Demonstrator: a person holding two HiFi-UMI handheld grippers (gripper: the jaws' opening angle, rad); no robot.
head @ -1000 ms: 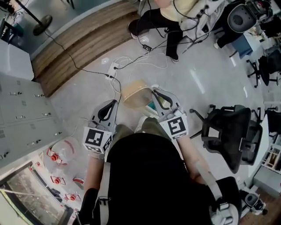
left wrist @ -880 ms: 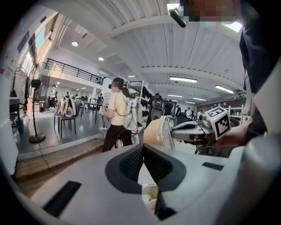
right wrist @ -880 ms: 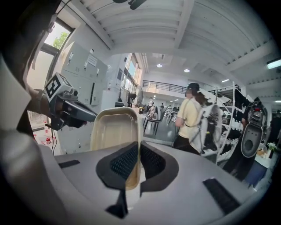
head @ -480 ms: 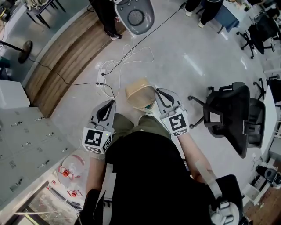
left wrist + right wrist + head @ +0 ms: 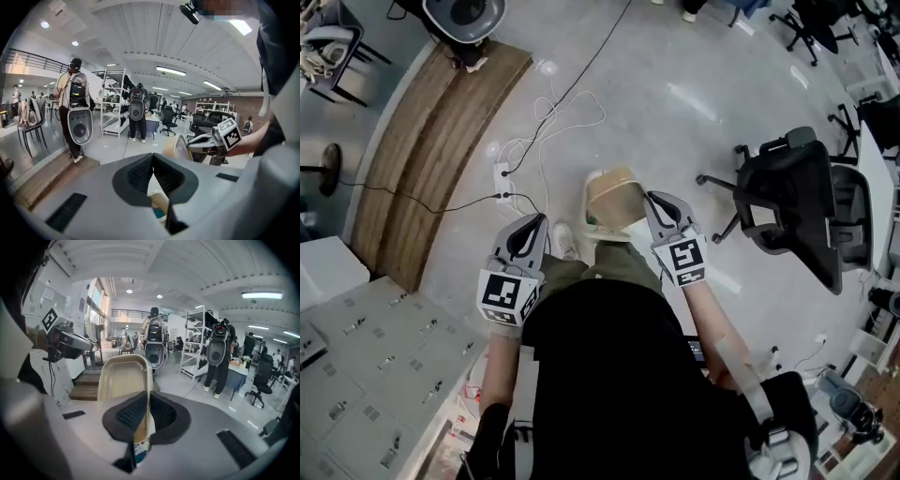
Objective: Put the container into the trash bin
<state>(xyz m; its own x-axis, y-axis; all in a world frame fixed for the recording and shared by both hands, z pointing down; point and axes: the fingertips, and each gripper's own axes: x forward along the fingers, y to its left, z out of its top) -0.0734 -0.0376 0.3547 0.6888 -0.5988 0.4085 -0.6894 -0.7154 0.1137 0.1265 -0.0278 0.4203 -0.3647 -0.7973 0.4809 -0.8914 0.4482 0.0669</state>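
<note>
The beige container (image 5: pixel 611 193) hung above the floor (image 5: pixel 722 122) in front of you, its wall pinched by the fingers of your right gripper (image 5: pixel 663 203) for carrying, while your left gripper (image 5: pixel 531 231) was closed on nothing; no trash bin showed.

Container (image 5: pixel 612 192): near end covered by the right gripper (image 5: pixel 656 202); the grip point is not visible in the head view.
Pale object (image 5: pixel 592 223) under the container: mostly covered; identity cannot be told.
Lockers (image 5: pixel 366 375): cut off by the left and bottom edges.
Floor (image 5: pixel 703 131): the patch at the feet is hidden by the person's torso (image 5: pixel 619 375).
Shelves (image 5: pixel 197 341): contents too small to tell.
</note>
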